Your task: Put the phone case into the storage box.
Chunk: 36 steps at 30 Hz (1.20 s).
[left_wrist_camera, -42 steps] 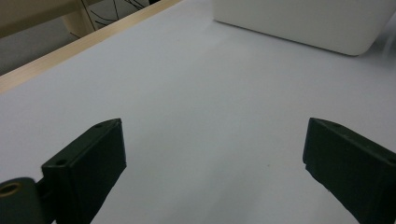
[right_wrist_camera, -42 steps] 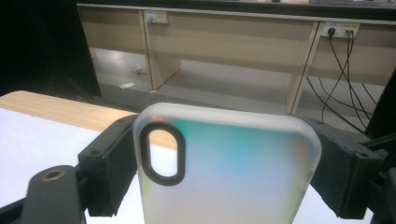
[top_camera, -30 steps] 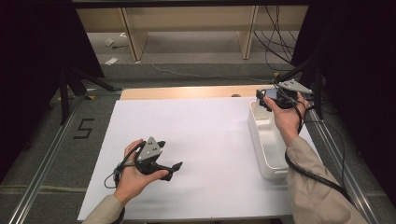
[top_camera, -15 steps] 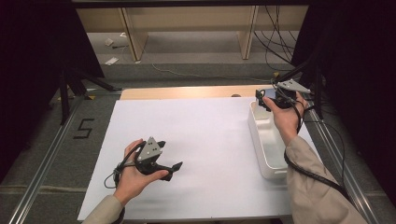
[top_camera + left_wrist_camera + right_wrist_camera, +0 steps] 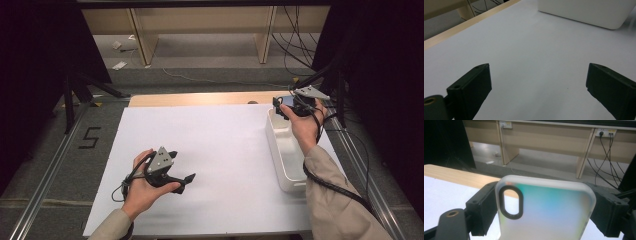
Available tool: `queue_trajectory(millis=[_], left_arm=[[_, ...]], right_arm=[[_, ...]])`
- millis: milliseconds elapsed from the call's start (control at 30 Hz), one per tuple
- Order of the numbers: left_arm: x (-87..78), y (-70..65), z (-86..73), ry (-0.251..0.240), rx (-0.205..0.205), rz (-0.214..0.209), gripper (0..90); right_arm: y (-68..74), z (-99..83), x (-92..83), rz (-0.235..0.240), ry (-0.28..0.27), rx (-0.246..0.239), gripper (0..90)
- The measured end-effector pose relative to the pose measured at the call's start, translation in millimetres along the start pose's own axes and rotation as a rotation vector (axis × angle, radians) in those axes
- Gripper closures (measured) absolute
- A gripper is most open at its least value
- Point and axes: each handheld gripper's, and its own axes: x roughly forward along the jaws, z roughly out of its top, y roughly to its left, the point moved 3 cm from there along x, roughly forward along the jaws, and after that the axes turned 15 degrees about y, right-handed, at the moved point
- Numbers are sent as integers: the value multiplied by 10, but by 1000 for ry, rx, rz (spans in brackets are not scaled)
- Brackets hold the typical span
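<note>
A translucent phone case (image 5: 544,212), judged light, flexible and slippery, is pinched across its long edges by the right tongs (image 5: 290,106) above the white bin (image 5: 281,159), while the left tongs (image 5: 539,87) are spread empty over the table (image 5: 220,150).

Grey floor (image 5: 210,77) — wooden shelving (image 5: 200,22)

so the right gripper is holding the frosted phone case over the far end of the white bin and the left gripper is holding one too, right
Not quite. The right gripper does grip the frosted translucent phone case above the far end of the white plastic bin. The left gripper, however, holds nothing: the left gripper view shows its jaws wide apart over the bare white table sheet.
</note>
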Motion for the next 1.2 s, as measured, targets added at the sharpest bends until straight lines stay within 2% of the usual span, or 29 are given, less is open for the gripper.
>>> queue_trajectory(millis=[1200], left_arm=[[3,-4,0,-2,-1,-2,55]], right_arm=[[41,-83,130,-5,51,-24,182]])
